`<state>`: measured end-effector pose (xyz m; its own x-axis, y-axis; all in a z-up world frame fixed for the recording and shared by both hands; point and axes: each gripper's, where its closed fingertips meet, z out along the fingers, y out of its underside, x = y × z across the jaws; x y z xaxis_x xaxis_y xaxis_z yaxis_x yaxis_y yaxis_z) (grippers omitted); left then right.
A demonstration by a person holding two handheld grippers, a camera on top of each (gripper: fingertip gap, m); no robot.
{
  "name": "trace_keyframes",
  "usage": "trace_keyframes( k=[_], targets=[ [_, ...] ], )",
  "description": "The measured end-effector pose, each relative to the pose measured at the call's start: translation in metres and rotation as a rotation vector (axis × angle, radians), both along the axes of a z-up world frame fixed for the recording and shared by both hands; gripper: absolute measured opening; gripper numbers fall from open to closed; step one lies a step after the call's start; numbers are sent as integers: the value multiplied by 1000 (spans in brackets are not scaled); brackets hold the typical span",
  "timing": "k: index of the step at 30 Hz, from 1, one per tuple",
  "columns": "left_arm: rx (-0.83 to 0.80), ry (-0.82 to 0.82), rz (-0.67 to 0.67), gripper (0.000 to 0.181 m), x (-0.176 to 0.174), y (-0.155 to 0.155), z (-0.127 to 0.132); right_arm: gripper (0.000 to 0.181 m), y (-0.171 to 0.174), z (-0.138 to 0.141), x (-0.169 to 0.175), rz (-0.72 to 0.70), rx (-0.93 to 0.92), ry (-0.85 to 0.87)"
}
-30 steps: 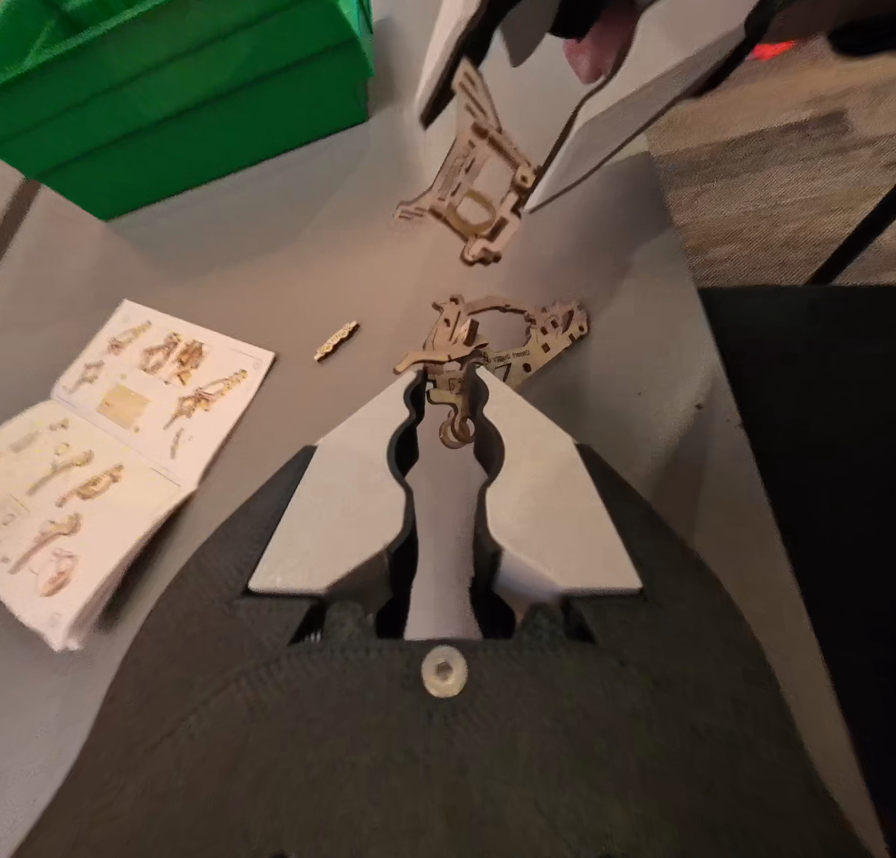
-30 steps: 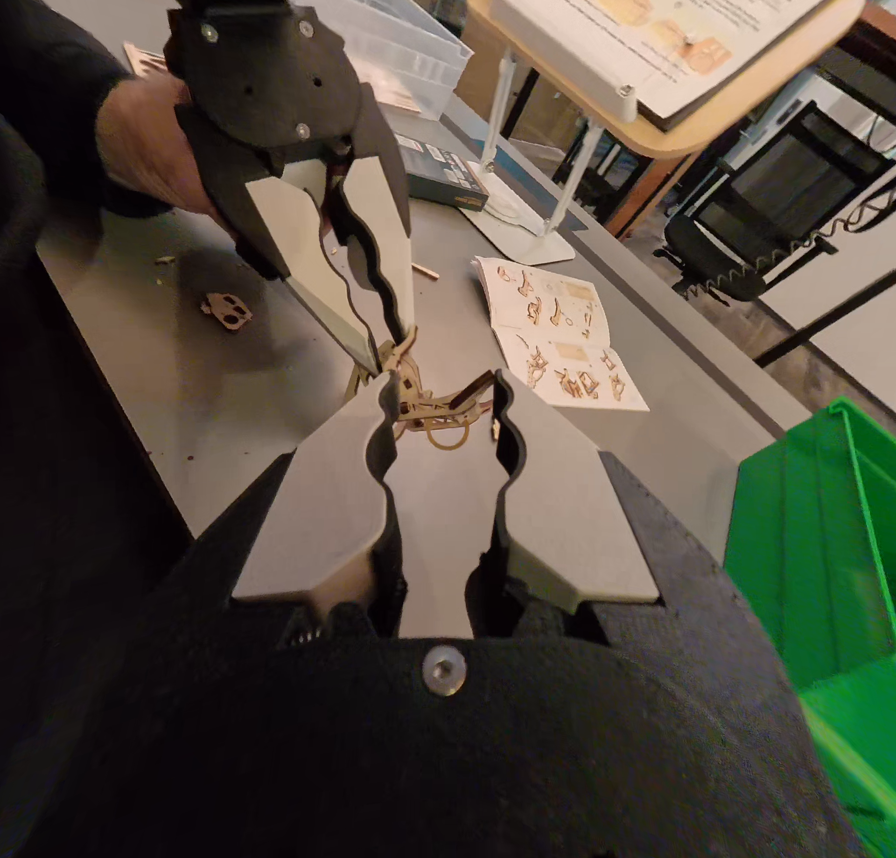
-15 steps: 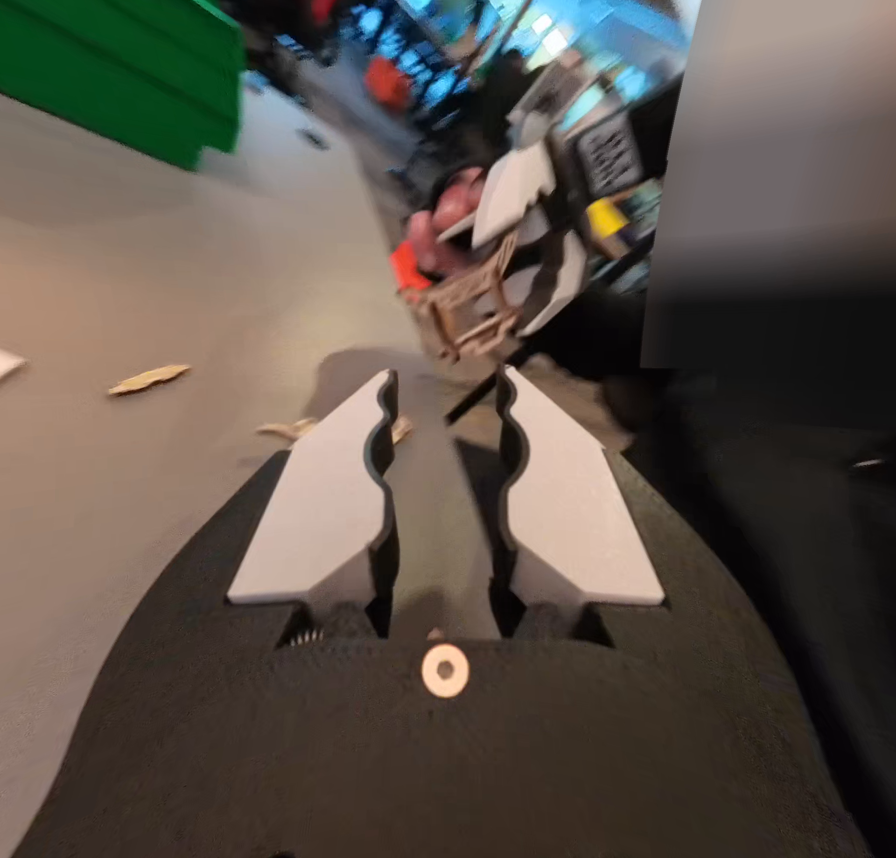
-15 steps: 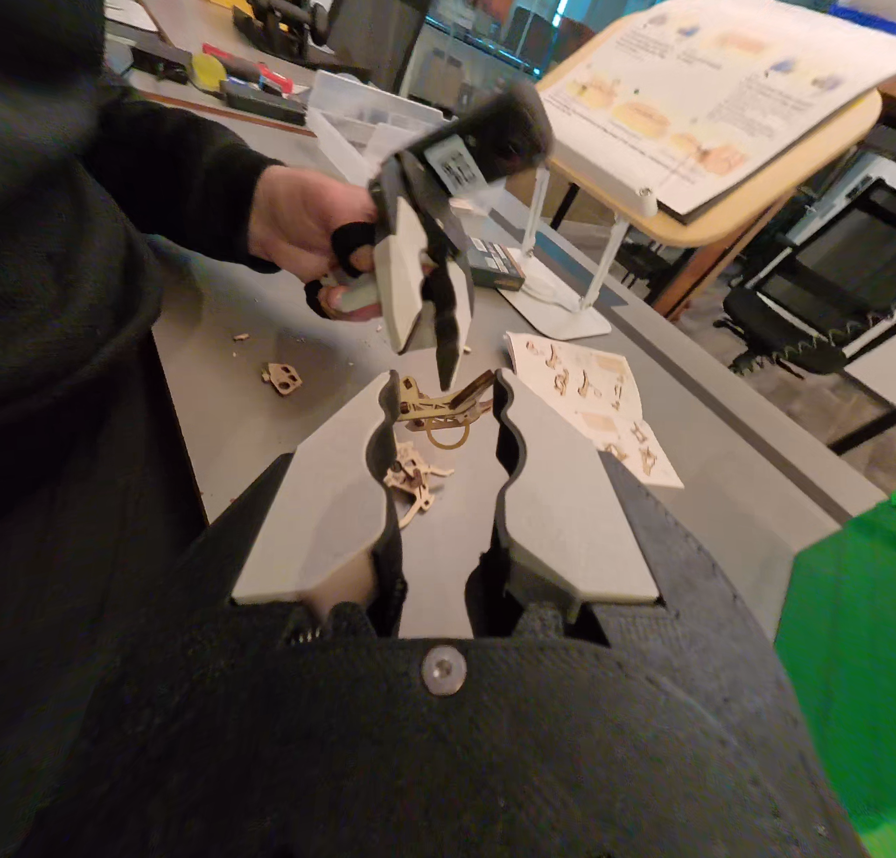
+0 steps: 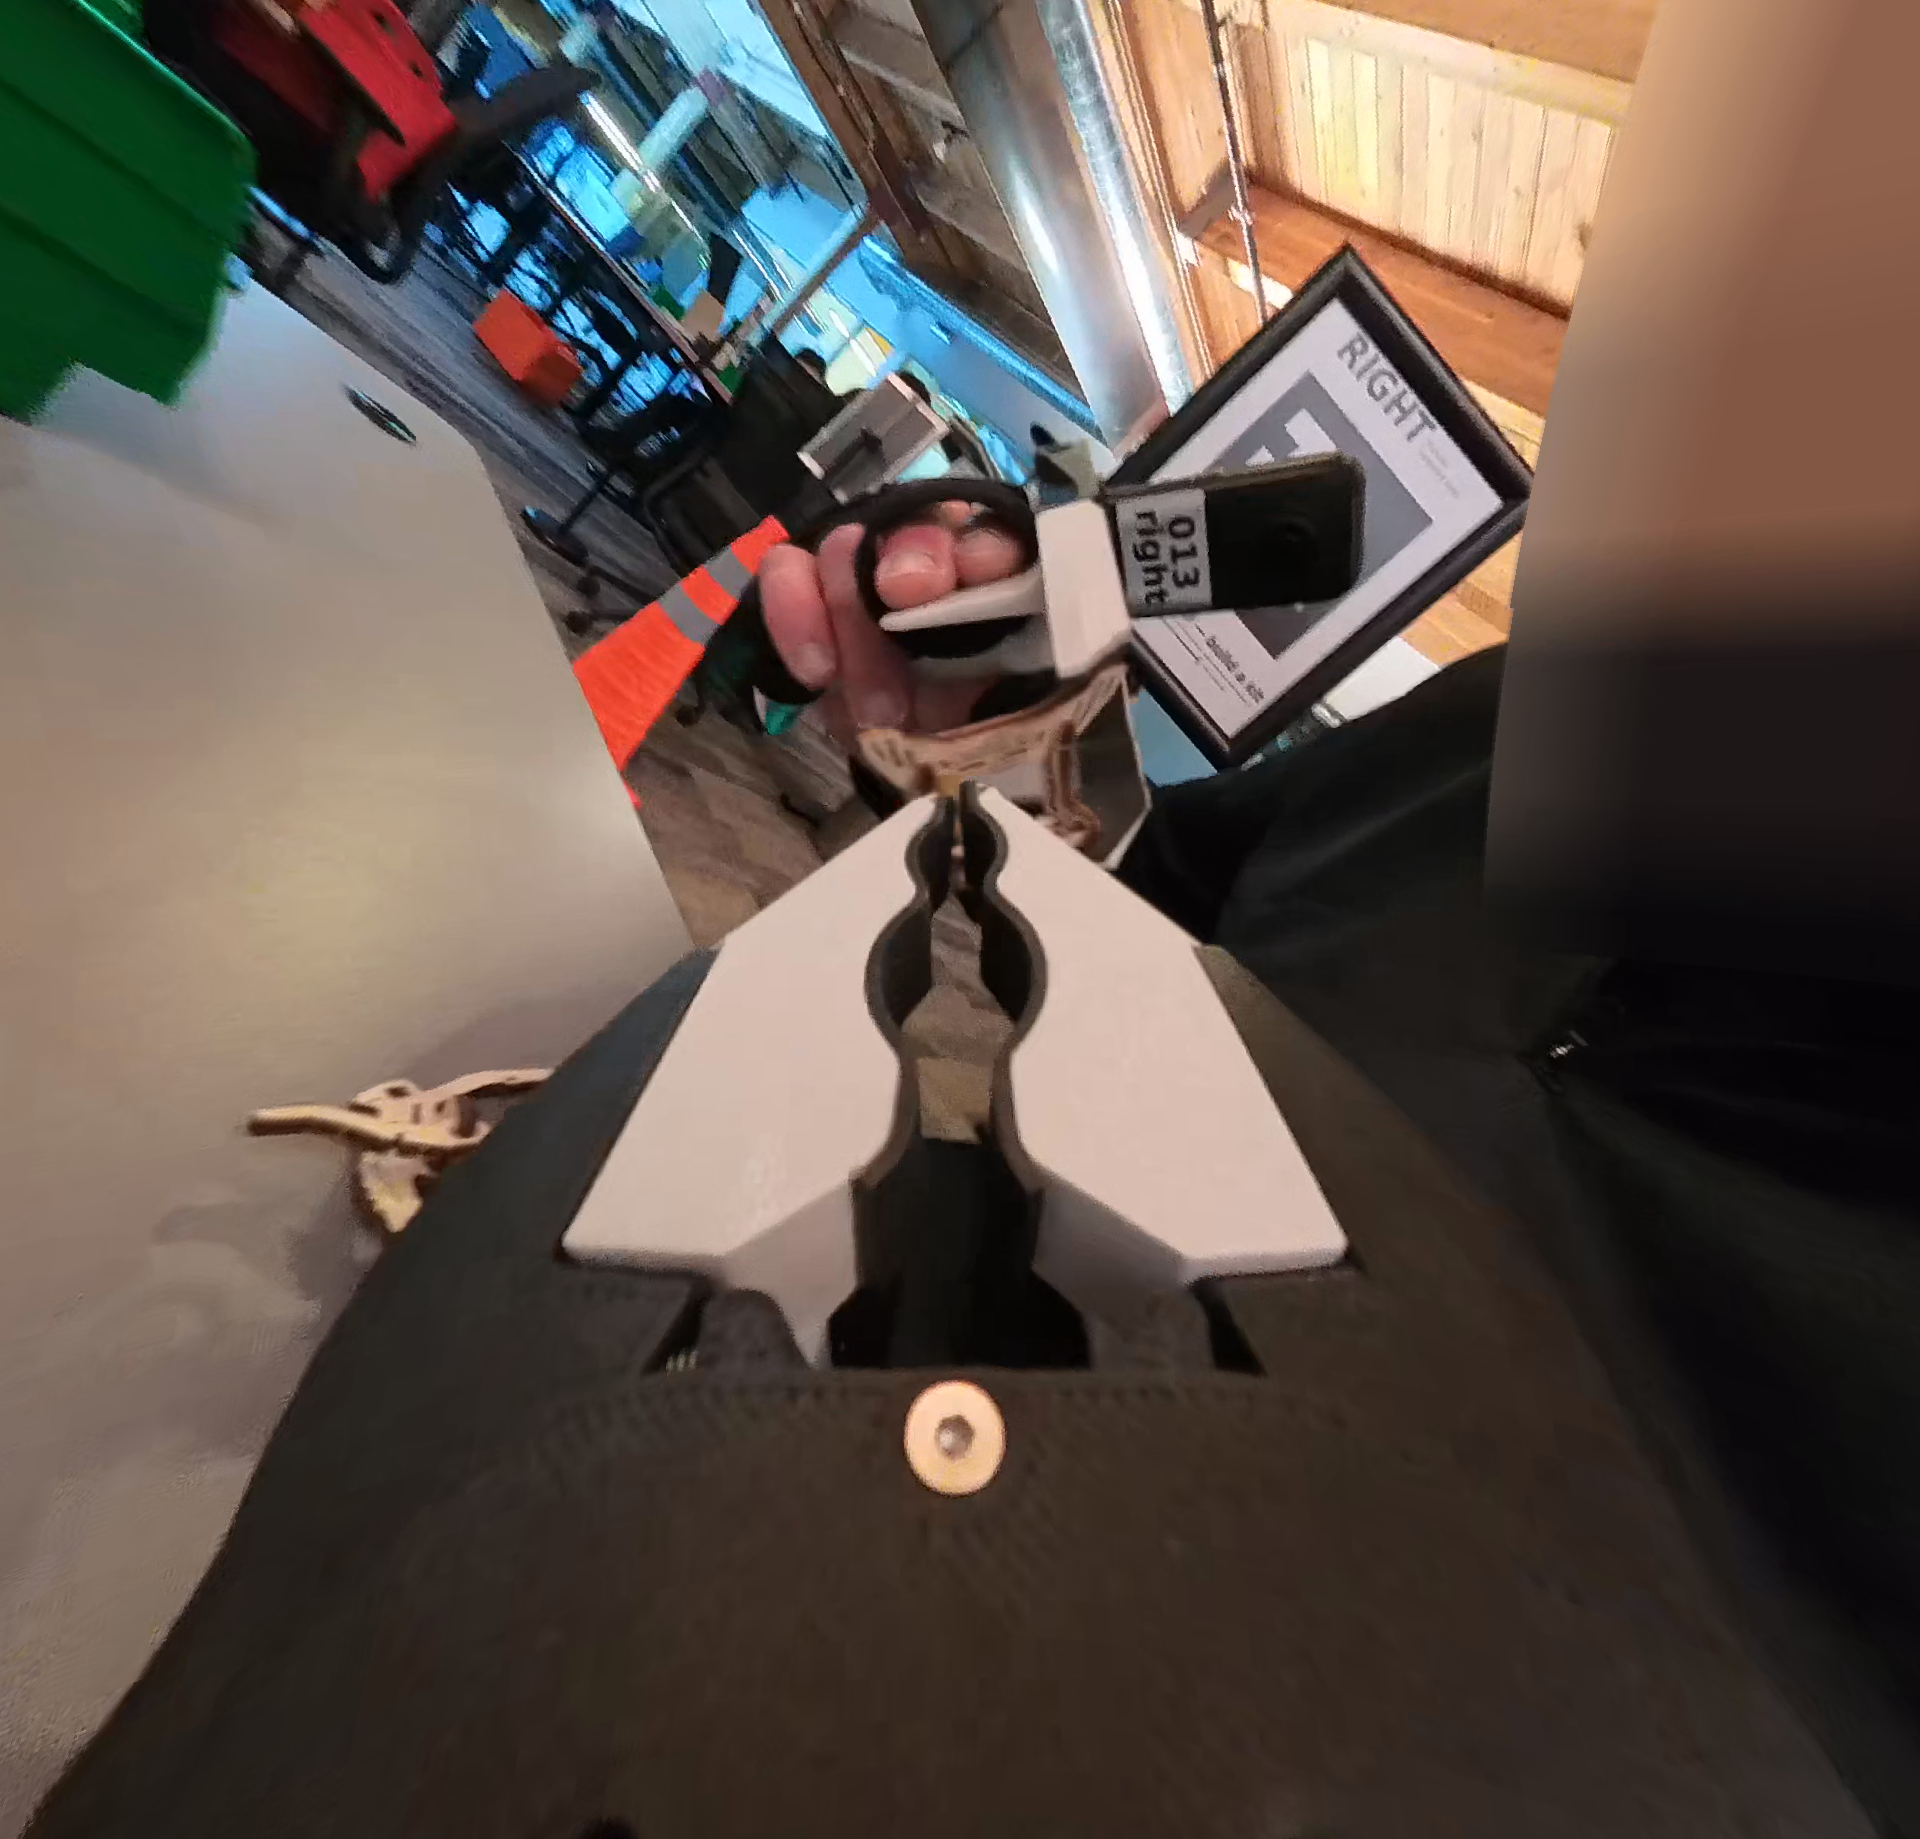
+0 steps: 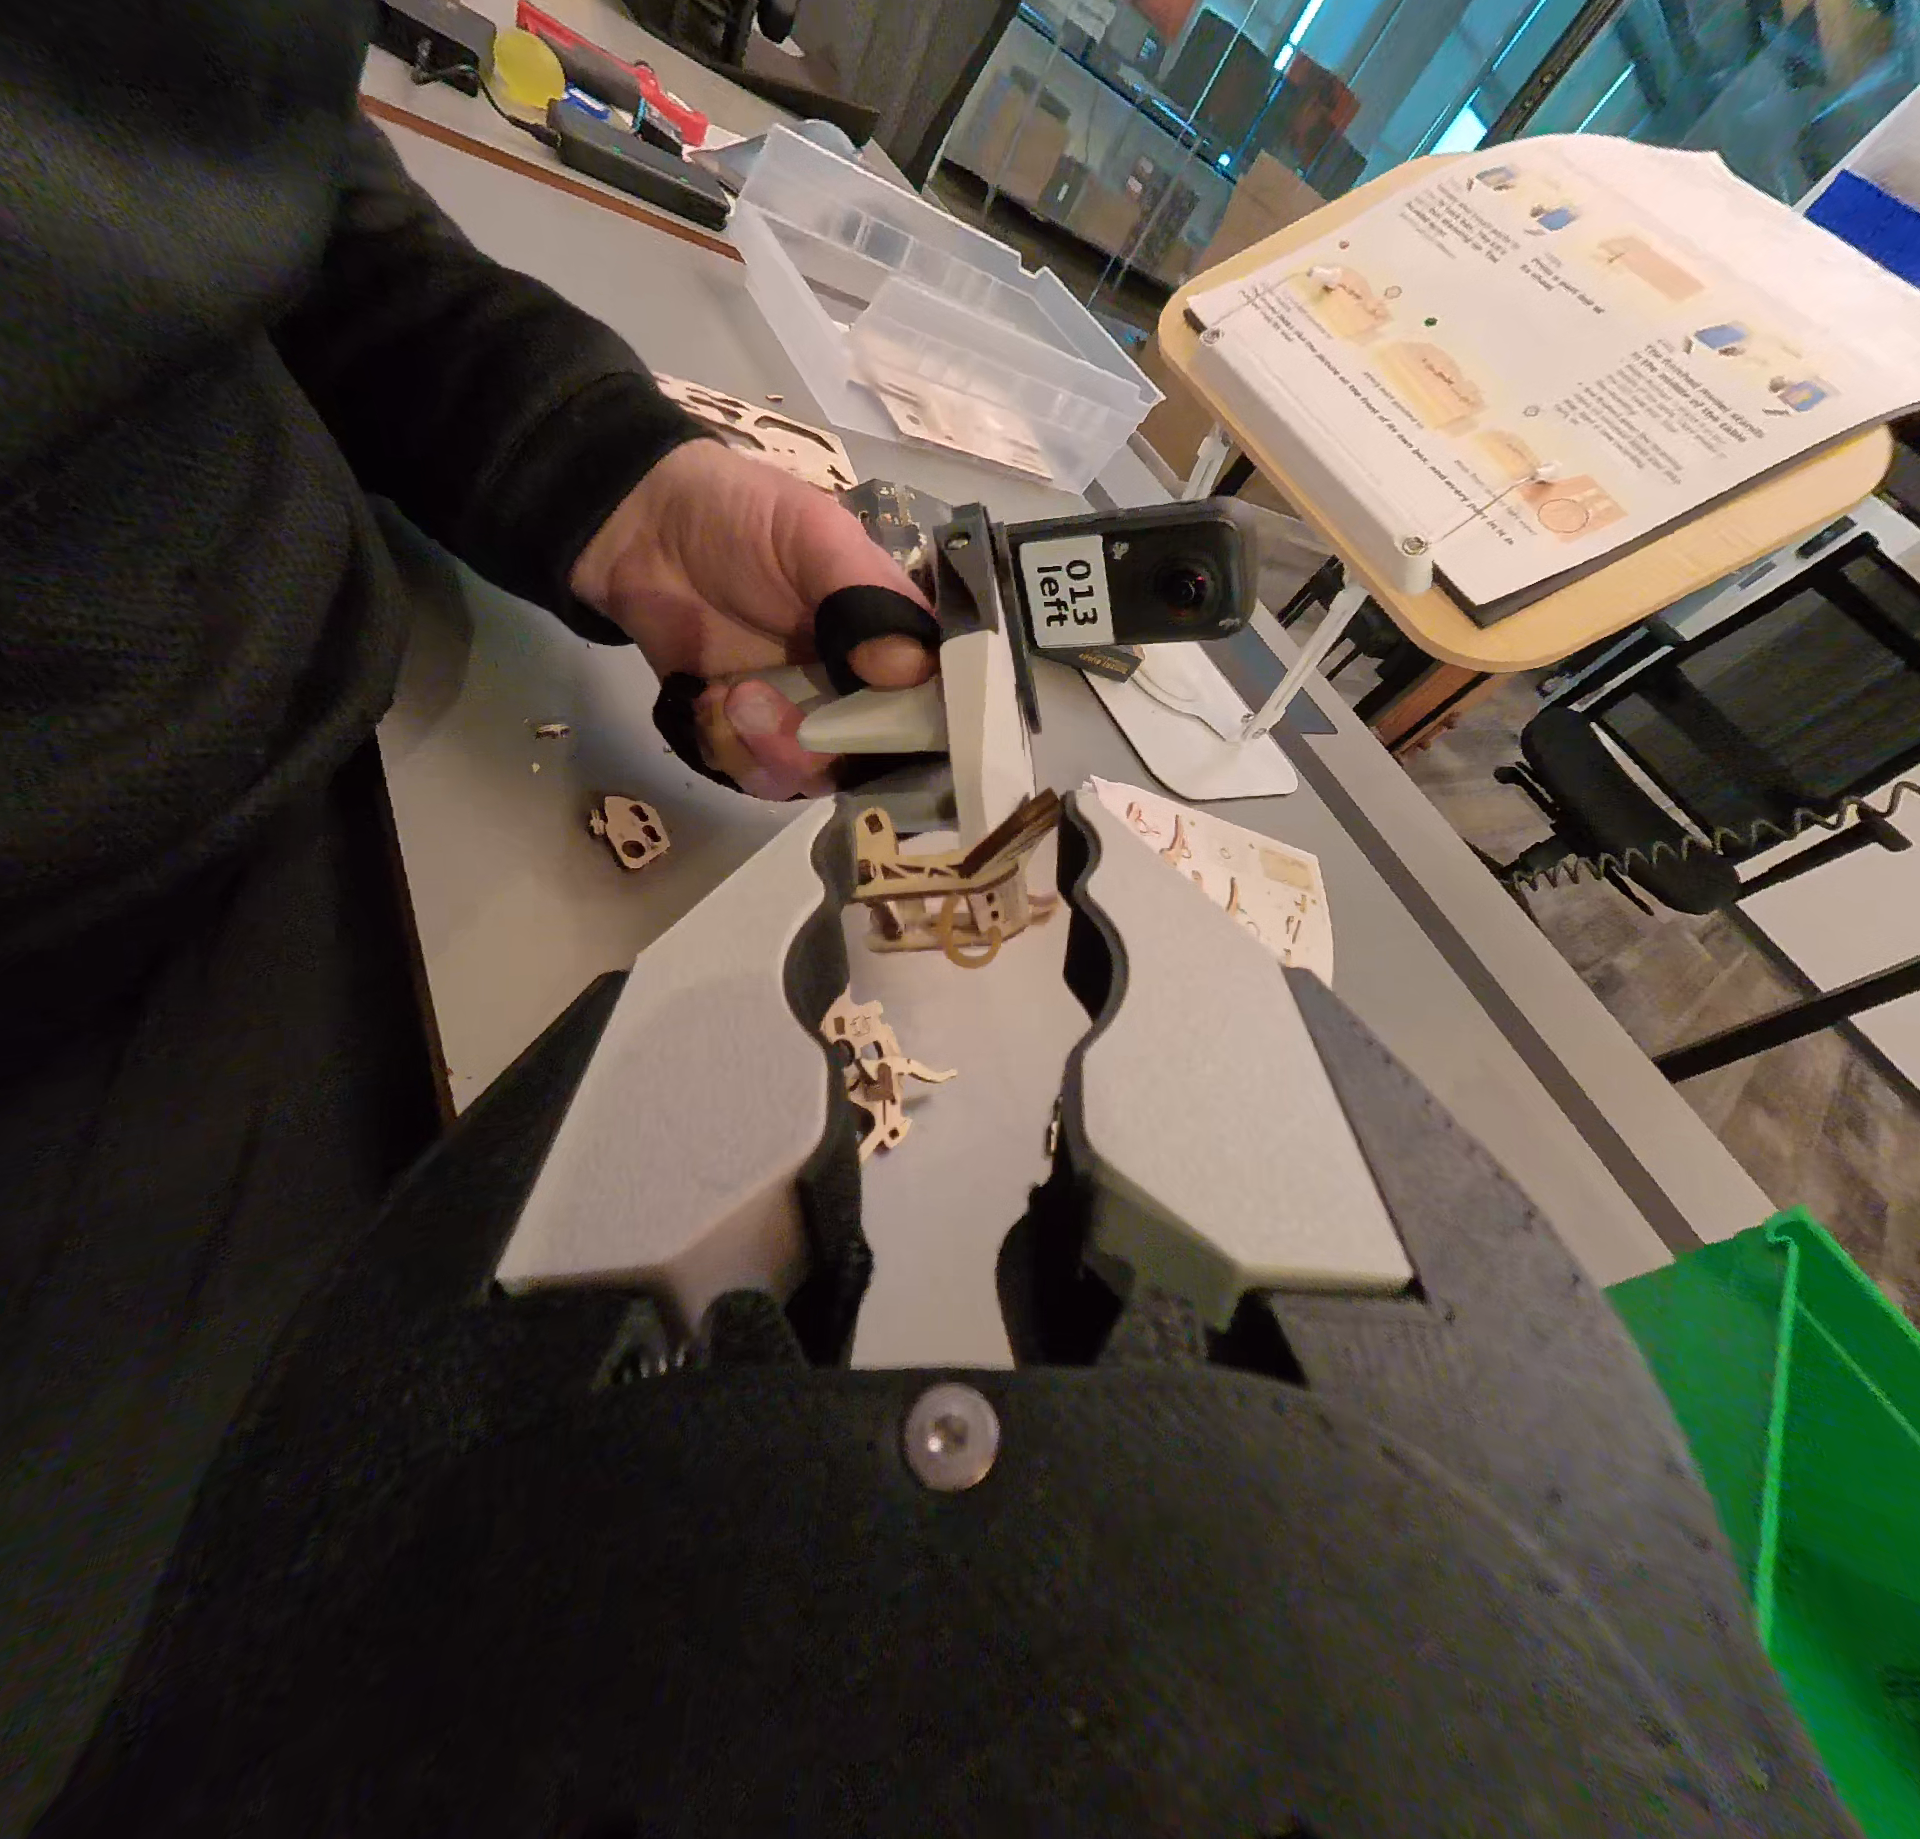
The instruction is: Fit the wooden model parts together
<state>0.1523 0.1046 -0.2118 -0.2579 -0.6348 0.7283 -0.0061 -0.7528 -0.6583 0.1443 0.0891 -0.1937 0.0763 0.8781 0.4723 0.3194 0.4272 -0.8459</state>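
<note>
Holding the wooden frame aloft in my right tool, I pinch its edge with my nearly closed left tool, steadying both for fitting above the bench.

Each gripper is built with pale grey scalloped fingers on a black textured body. A silver screw is set centrally. A black sleeve is worn.
</note>
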Motion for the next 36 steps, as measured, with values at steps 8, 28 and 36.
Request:
trace_keyframes(
  k=[8,28,36],
  targets=[
    [-127,-163,-178,17,10,-15,11,35,-7,12,-1,16,-3,34],
    [463,71,172,8,22,9,24,9,16,18,25,-336,-693,241],
    [569,162,231,41,22,21,35,5,21,31,40,-445,-683,366]
  ],
)
